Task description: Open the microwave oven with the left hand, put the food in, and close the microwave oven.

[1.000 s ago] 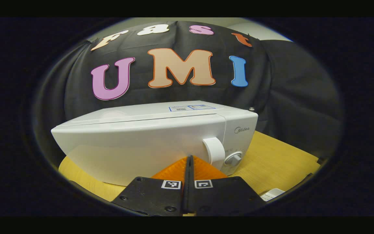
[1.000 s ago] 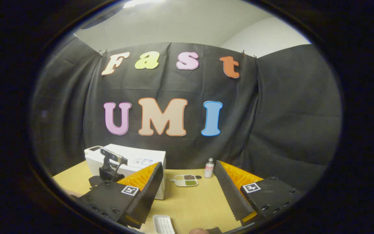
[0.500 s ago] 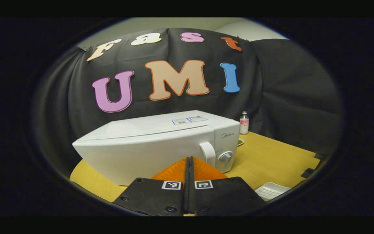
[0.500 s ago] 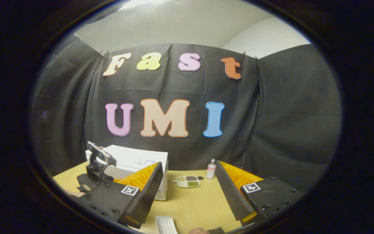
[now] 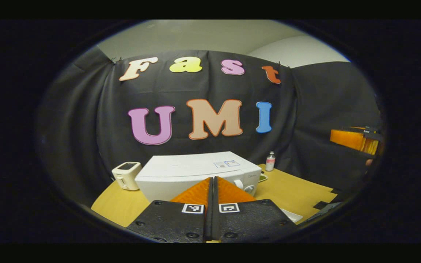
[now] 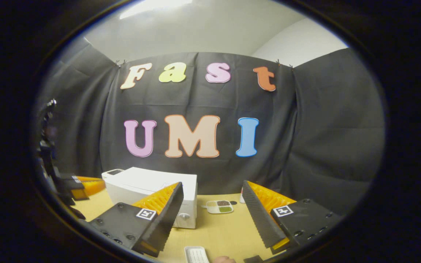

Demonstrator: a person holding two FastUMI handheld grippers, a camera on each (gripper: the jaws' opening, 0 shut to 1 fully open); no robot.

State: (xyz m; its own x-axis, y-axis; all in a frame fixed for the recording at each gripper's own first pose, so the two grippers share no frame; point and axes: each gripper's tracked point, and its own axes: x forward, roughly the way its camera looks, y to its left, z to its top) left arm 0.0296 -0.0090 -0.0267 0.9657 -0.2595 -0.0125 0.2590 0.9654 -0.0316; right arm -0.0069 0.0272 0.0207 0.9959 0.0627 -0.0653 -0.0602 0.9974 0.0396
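The white microwave [image 5: 192,171] stands on the wooden table with its door closed, handle [image 5: 238,183] and knob toward the right. My left gripper [image 5: 212,179] is shut with nothing in it, held back from the microwave's front. A divided food plate [image 6: 221,206] lies on the table right of the microwave [image 6: 148,182]. My right gripper [image 6: 212,187] is open and empty, well short of the plate. The left gripper [image 6: 84,184] appears at the left edge of the right gripper view. The right gripper [image 5: 355,140] hangs at the far right of the left gripper view.
A small white appliance [image 5: 125,175] sits left of the microwave. A small bottle [image 5: 270,161] stands at the back right by the cloth wall. A white ribbed tray [image 6: 196,254] lies near the front edge of the table [image 6: 228,230].
My left gripper has drawn back and away from the microwave, which now looks much smaller. The right gripper stays open and has shifted only a little.
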